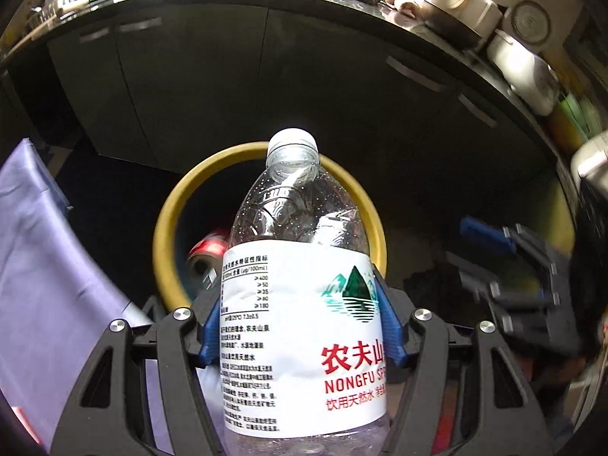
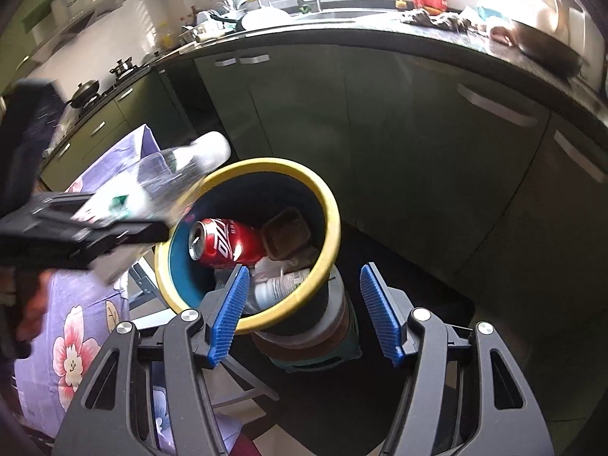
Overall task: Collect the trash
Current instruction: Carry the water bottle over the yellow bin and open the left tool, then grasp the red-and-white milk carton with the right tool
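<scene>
My left gripper (image 1: 300, 326) is shut on a clear plastic water bottle (image 1: 300, 304) with a white label, its cap pointing toward the yellow-rimmed trash bin (image 1: 167, 228). In the right wrist view the same bottle (image 2: 171, 178) is held blurred over the left rim of the bin (image 2: 334, 220), with the left gripper (image 2: 125, 228) beside it. The bin holds a red cola can (image 2: 224, 243), a brown tray (image 2: 287, 231) and a small white bottle (image 2: 277, 288). My right gripper (image 2: 304, 311) is open and empty just above the bin's near rim; it also shows in the left wrist view (image 1: 513, 266).
A purple flowered cloth (image 2: 83, 326) covers a surface left of the bin. Dark green kitchen cabinets (image 2: 342, 133) stand behind, under a cluttered countertop (image 2: 380, 34) with a sink and dishes. The bin sits on a stool-like stand (image 2: 319, 345).
</scene>
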### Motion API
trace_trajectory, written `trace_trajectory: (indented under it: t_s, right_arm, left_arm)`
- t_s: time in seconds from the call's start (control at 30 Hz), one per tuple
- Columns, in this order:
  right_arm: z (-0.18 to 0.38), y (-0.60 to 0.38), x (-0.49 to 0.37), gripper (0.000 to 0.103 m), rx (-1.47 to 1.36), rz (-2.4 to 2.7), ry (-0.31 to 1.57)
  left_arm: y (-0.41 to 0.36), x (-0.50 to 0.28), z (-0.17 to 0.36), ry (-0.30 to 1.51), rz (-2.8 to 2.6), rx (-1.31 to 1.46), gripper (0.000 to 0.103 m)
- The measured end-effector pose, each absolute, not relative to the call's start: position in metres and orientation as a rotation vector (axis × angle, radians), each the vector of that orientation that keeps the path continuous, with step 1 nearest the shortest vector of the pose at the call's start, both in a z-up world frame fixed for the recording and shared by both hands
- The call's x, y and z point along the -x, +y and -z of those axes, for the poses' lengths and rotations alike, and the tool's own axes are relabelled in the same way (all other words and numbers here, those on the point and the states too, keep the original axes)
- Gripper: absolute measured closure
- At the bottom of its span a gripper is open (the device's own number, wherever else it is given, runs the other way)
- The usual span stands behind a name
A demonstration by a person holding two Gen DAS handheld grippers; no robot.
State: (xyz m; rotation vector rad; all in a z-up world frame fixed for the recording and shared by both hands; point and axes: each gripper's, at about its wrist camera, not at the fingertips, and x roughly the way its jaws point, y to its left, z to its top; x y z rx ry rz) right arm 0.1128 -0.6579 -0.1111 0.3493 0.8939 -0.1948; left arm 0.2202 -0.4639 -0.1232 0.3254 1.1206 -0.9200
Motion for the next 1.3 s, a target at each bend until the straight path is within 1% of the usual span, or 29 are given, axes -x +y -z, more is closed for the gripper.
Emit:
trace_trajectory:
  t_s: [0.03,0.07,0.17,0.27,0.43,0.53,0.7,0.93,1.1,1.3]
  right_arm:
    - [0.113,-0.658,-0.114,0.042,-0.353,0.192,0.897]
    - [0.114,-0.657,-0.114,0.042,-0.356,0.189,0.898]
    - [0.116,-0.655,-0.113,0.042,-0.351,0.176,0.902]
    - [0.114,-0.65,-0.115,0.042,-0.345,0.161,0.899]
    - [0.108,-0.627,-0.126,0.041,-0.317,0.122,0.903]
    - [0.105,-0.605,-0.133,0.04,-0.293,0.089,0.914]
    - [0.096,-0.559,-0.151,0.04,-0.242,0.01,0.925]
    - [0.085,-0.47,-0.197,0.04,-0.133,-0.184,0.942]
    - [0.082,-0.396,-0.241,0.04,-0.04,-0.388,0.952]
    - [0.084,-0.294,-0.283,0.031,0.196,-0.741,0.933]
  left_arm:
    - [-0.469,-0.223,0.126,1.114,0.91,-0.322,0.03]
    - [-0.469,-0.227,0.126,1.095,0.895,-0.305,0.025]
    - [-0.451,-0.225,0.119,1.08,0.906,-0.252,0.022]
    - [-0.421,-0.219,0.101,1.037,0.905,-0.203,0.021]
    - [-0.352,-0.205,0.071,0.955,0.89,-0.096,0.016]
    - [-0.295,-0.192,0.058,0.893,0.847,-0.044,0.016]
    - [-0.207,-0.175,0.053,0.82,0.733,0.0,0.015]
    - [-0.088,-0.16,0.07,0.801,0.588,0.071,0.015]
    - [-0.02,-0.162,0.09,0.836,0.507,0.129,0.015]
    - [0.028,-0.162,0.104,0.819,0.47,0.169,0.015]
